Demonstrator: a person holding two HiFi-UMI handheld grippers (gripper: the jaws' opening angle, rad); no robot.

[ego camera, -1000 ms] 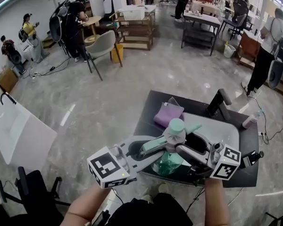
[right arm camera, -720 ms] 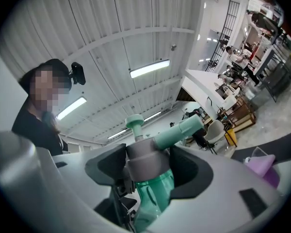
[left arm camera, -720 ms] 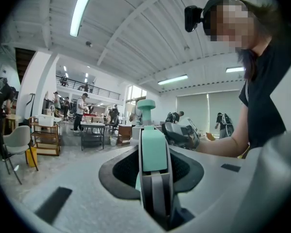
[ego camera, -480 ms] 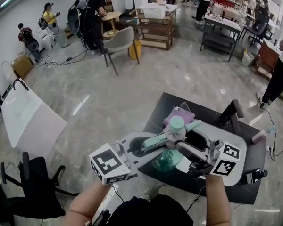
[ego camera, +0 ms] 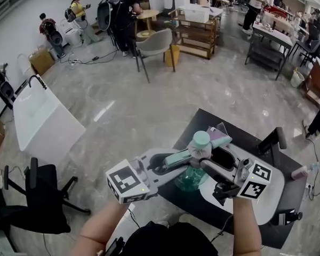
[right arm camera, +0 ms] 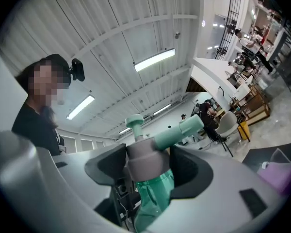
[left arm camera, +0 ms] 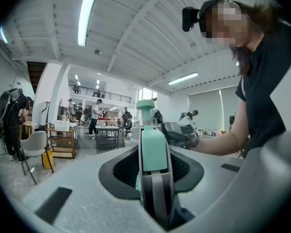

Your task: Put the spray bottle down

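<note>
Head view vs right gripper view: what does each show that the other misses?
Head view only: the white sink basin and the black faucet behind it.
Right gripper view only: the ceiling strip lights, and the grey bottle collar clamped in the right tool.
Both: the translucent green spray bottle with its mint pump head and the purple cloth.

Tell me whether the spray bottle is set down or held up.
Held up. The right gripper clamps the spray bottle at its grey collar; the left gripper grips its mint trigger.
</note>
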